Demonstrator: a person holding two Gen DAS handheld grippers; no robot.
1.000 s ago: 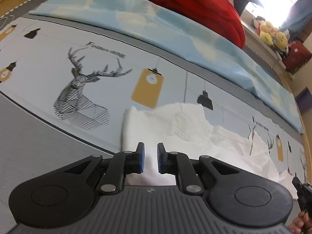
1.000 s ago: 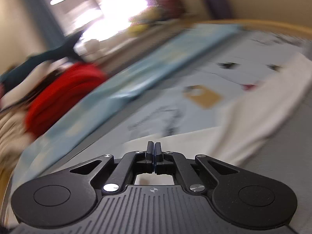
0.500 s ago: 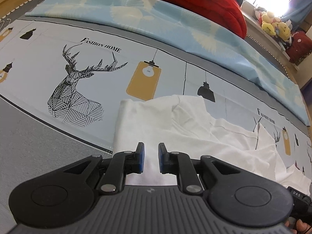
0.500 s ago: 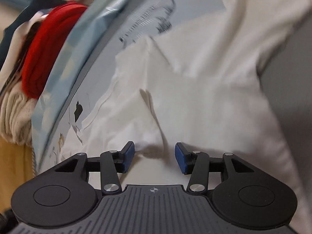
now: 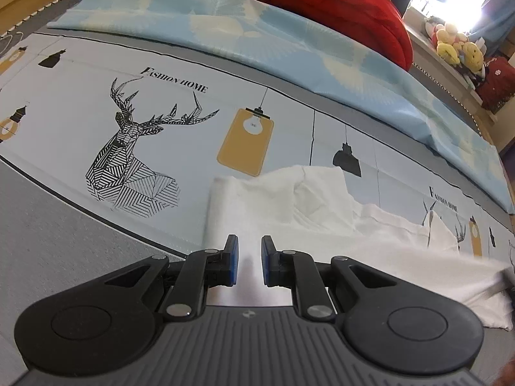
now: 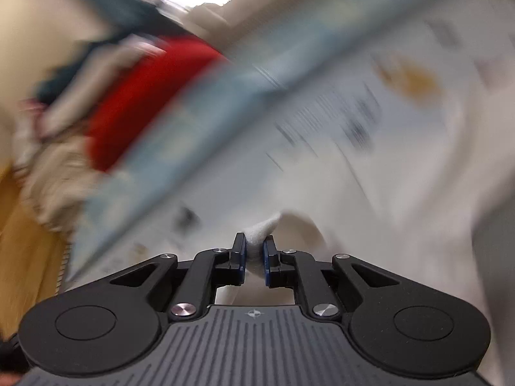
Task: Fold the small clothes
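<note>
On my left wrist view, the printed bedsheet (image 5: pixel 161 74) fills the far left, with its geometric deer (image 5: pixel 135 157) and a yellow lamp motif (image 5: pixel 246 143) further along. My left gripper (image 5: pixel 247 265) sits low in the middle with its jaws narrow, a small gap between the blue pads; white cloth shows in that gap, but I cannot tell whether the pads press on it. The white garment (image 5: pixel 289 206) lies crumpled on the sheet just ahead of the gripper and runs off to the right. Beyond it, a light blue quilt (image 5: pixel 289 45) lies along the far side, with a red blanket (image 5: pixel 338 9) behind and yellow plush toys (image 5: pixel 457 45) at the far right.

My right wrist view is heavily blurred. Red fabric shows at left. My right gripper (image 6: pixel 255 259) is closing, and a bunched fold of the white garment (image 6: pixel 257 244) is pinched between its pads.
</note>
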